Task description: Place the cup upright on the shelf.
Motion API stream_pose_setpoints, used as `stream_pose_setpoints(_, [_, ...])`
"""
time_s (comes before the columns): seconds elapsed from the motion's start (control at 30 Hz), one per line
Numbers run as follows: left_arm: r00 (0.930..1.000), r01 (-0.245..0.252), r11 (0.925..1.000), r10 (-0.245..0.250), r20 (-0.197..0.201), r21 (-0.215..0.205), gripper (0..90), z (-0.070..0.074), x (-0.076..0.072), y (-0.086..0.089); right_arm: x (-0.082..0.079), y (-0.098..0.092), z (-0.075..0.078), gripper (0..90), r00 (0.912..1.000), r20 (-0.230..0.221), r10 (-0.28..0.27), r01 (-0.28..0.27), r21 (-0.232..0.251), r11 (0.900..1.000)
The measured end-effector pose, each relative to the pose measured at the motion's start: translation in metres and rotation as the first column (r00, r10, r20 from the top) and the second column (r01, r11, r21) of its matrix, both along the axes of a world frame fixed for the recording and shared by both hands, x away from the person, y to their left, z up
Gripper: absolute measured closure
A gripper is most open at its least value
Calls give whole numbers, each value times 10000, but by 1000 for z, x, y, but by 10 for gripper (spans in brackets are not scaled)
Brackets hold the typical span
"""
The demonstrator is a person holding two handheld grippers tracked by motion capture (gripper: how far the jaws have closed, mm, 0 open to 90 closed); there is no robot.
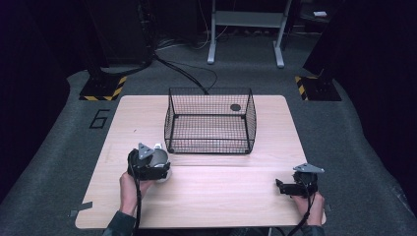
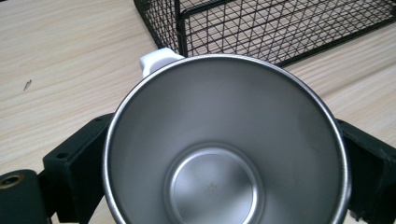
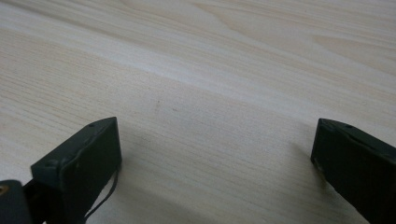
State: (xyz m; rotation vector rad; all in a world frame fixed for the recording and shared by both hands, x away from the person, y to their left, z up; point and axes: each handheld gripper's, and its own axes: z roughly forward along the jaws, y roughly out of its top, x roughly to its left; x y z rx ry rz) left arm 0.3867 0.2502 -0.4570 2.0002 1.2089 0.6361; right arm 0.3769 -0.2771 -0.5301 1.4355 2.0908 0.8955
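Note:
A steel cup [image 2: 224, 140] with a white handle [image 2: 159, 59] sits between the jaws of my left gripper [image 2: 224, 163], which is shut on its sides; the cup's open mouth faces the camera and it holds nothing. In the high view the left gripper [image 1: 152, 167] and cup [image 1: 161, 158] are at the table's left, just in front of the front left corner of a black wire basket [image 1: 210, 89]. My right gripper [image 1: 282, 187] rests low near the table's front right, open, with bare wood between its jaws [image 3: 219, 163].
The wire basket [image 2: 280, 28] stands at the middle back of the light wooden table [image 1: 221, 196], with a small dark round thing at its far right side. The person's hands come in from the front edge. Dark floor, cables and a stand lie beyond.

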Motion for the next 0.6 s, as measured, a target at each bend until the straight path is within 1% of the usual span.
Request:
stream_pose_setpoints(0.2, [9999, 144, 9999, -144, 67, -16, 61, 3, -5, 0, 0, 0, 0, 12, 10000, 1, -7, 7, 5, 10000])
stream_pose_setpoints(0.27, [9997, 220, 9997, -221, 90, 53, 61, 5, -8, 1, 0, 0, 0, 12, 10000, -2, 9, -9, -4, 10000])
stream_pose_setpoints(0.37, [9996, 270, 9996, -270, 128, 2, 61, 7, -11, 1, 0, 0, 0, 13, 10000, -2, 6, -6, -3, 10000])
stream_pose_setpoints(0.43, [9988, 473, 9989, -473, 111, 1, 61, 10, -13, 1, 0, 0, 0, 12, 10000, 0, -10, 10, 6, 10000])
stream_pose_setpoints(0.57, [9979, 616, 9981, -615, 211, -29, 61, 14, -15, 0, 0, 0, 0, 12, 10000, 2, -14, 14, 3, 10000])
stream_pose_setpoints(0.6, [9979, 616, 9981, -615, 211, -29, 61, 14, -15, 0, 0, 1, 0, 12, 10000, -67, -24, 24, -15, 10000])
